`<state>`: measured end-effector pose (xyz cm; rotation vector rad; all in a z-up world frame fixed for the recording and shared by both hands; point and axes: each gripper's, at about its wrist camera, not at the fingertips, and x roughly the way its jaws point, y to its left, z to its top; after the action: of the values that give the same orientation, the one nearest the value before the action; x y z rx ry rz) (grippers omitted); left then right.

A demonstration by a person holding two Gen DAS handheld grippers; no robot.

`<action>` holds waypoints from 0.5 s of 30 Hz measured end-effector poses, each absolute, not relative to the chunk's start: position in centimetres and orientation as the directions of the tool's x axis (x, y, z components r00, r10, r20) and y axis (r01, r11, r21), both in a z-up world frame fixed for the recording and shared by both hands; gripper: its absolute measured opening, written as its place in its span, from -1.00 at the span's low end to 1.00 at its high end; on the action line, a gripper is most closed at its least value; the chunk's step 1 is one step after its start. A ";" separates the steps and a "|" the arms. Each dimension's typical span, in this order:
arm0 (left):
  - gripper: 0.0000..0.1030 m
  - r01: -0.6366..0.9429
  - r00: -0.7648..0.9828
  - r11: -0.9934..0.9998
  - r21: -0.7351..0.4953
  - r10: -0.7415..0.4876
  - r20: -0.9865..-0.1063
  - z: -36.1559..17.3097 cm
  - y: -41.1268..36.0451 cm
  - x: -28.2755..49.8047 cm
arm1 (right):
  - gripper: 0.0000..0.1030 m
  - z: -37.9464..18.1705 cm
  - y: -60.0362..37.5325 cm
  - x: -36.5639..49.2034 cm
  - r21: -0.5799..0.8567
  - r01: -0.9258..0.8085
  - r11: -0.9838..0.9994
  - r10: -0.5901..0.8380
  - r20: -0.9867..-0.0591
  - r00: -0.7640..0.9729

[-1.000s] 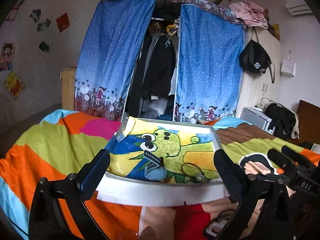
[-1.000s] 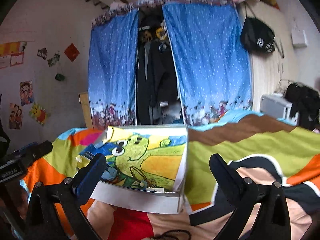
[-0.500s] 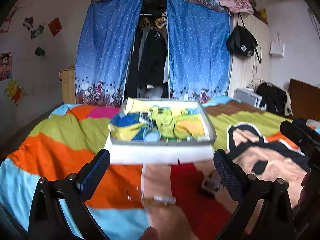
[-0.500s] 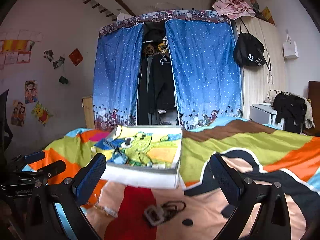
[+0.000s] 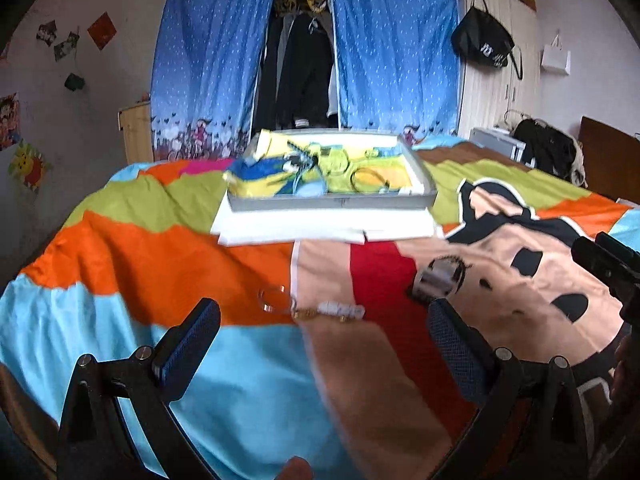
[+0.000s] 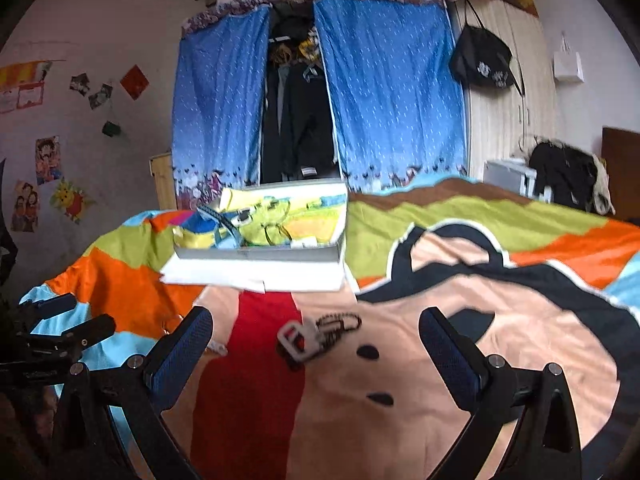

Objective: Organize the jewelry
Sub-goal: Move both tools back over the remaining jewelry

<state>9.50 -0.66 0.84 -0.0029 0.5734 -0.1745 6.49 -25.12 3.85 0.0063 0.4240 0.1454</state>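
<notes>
Your left tongs (image 5: 320,344) hang spread and empty over the bed's bedspread (image 5: 248,380), and your right tongs (image 6: 316,344) are just as wide and hold nothing. Just beyond the left pair lies a thin chain bracelet (image 5: 316,308) with a clear ring; just beyond the right pair, a chunky watch-like piece on a dark beaded chain (image 6: 312,336). Farther off sits the tray (image 5: 332,202), already holding several pieces. The soft quilt is your risk: close too low and you pinch fabric with the chain, or it slips out and snags.
</notes>
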 end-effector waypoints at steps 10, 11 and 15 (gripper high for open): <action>0.97 0.138 0.783 0.990 -0.034 -0.130 -0.608 -1.7 0.1 9.2 | 1.00 1.0 -26.1 6.9 0.061 -0.119 0.991 0.133 -0.480 0.867; 0.97 0.138 0.780 0.990 -0.032 -0.128 -0.613 -1.8 0.1 9.2 | 1.00 0.8 -26.1 7.0 0.064 -0.120 0.991 0.136 -0.488 0.862; 0.97 0.139 0.766 0.990 -0.008 -0.113 -0.632 -2.7 0.0 9.4 | 1.00 -0.4 -26.4 7.5 0.072 -0.121 0.990 0.141 -0.522 0.841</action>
<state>9.36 0.02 -2.71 0.0398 0.6842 -0.1373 7.45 -26.40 -0.37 0.0371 0.5542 0.1384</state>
